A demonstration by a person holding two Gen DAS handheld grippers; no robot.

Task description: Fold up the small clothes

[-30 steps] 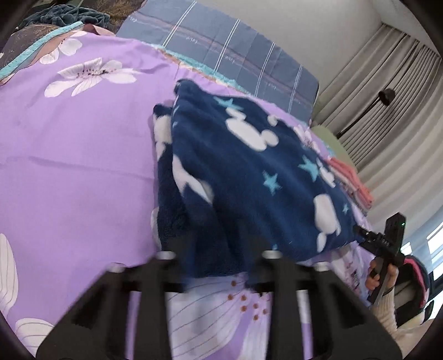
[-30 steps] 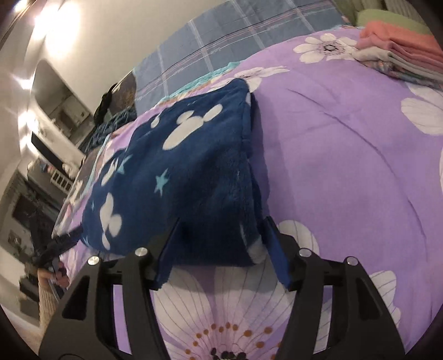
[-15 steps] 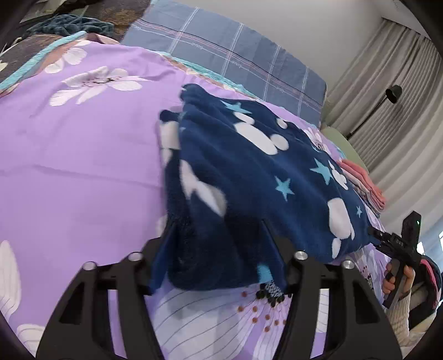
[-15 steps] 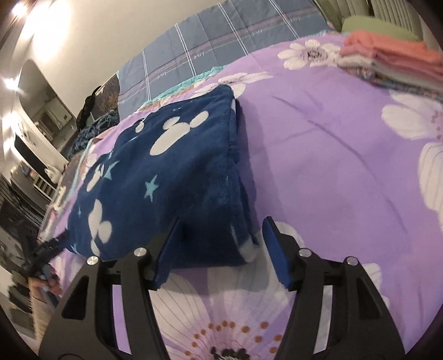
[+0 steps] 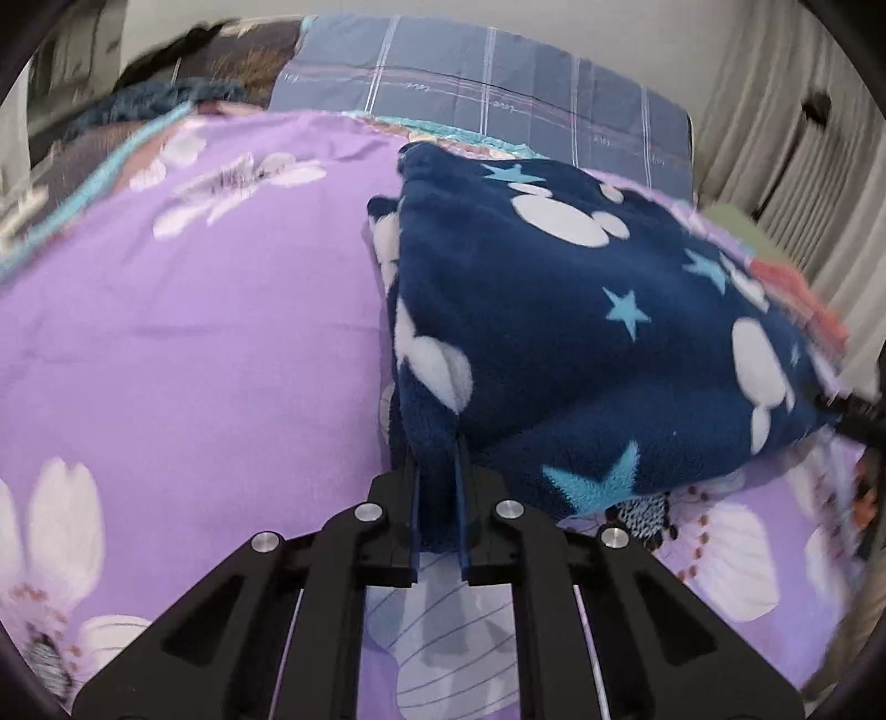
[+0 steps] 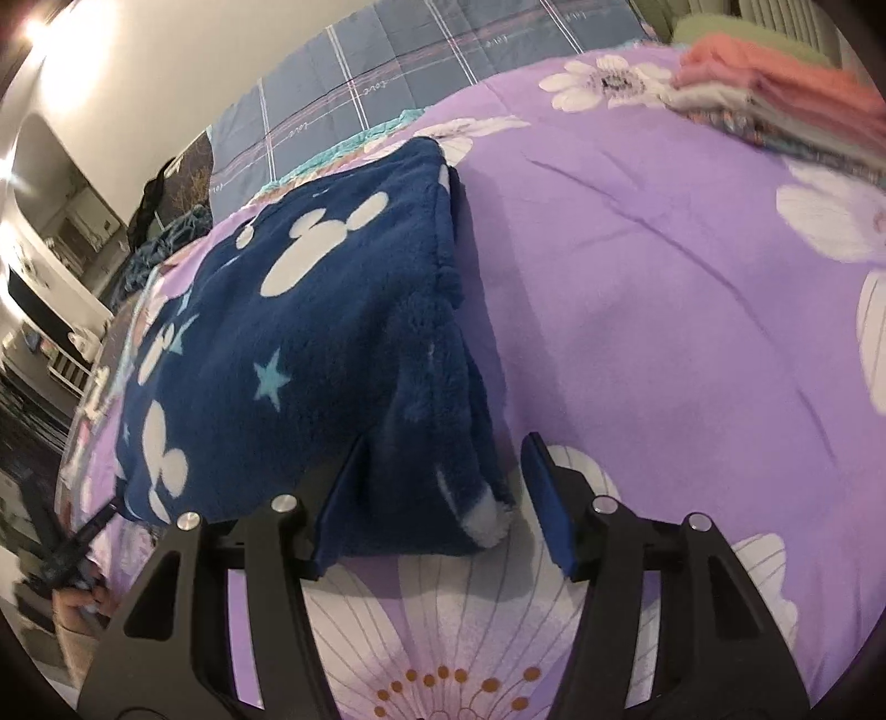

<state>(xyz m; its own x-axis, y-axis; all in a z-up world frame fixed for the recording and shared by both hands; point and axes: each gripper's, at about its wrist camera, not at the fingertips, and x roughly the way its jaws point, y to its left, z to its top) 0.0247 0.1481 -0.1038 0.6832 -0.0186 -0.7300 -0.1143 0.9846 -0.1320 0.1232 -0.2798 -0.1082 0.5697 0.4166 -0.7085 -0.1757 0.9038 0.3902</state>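
Since half a second ago the left gripper (image 5: 437, 471) is pinching shut on the navy fleece garment (image 5: 581, 310) lying on the purple bedspread (image 5: 183, 343), its near corner clamped. From the right wrist, the right gripper (image 6: 443, 487) is sitting wide open around the garment's other corner, gripping nothing, with folded pink clothes (image 6: 775, 94) stacked well apart.

A bed (image 6: 664, 288) under a purple flowered cover fills the room. At its head lies a blue checked quilt (image 5: 487, 83) against a plain pale wall (image 6: 183, 72). Grey curtains (image 5: 786, 127) hang beside the quilt; bright light (image 6: 39, 27) glares above dark shelves (image 6: 33, 310).
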